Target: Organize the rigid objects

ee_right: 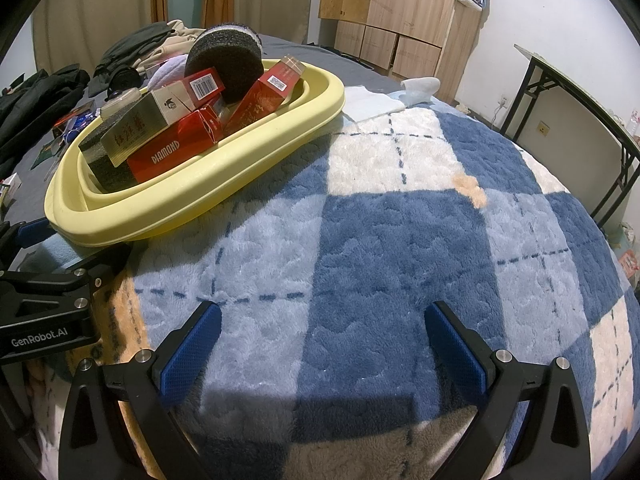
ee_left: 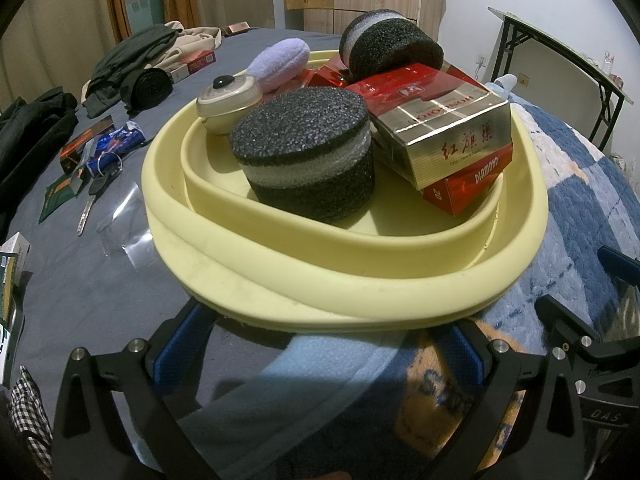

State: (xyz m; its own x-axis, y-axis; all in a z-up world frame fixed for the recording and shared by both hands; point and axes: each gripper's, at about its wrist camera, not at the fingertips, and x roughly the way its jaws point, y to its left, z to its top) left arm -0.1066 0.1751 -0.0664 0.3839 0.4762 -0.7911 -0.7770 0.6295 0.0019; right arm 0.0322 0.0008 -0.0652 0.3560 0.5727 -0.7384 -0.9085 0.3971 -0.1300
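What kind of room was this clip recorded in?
Most likely a bedroom: the yellow basin sits on a plaid fleece blanket spread over a bed, clothes lie heaped behind it, and a wooden wardrobe stands at the wall.

Yellow basin [ee_left: 360, 288] holds boxes [ee_left: 448, 128], sponges [ee_left: 304, 148].

We see our left gripper [ee_left: 320, 344] and right gripper [ee_right: 322, 344]: black frames, blue textured pads, silver screws, "GenRobot.AI" lettering.
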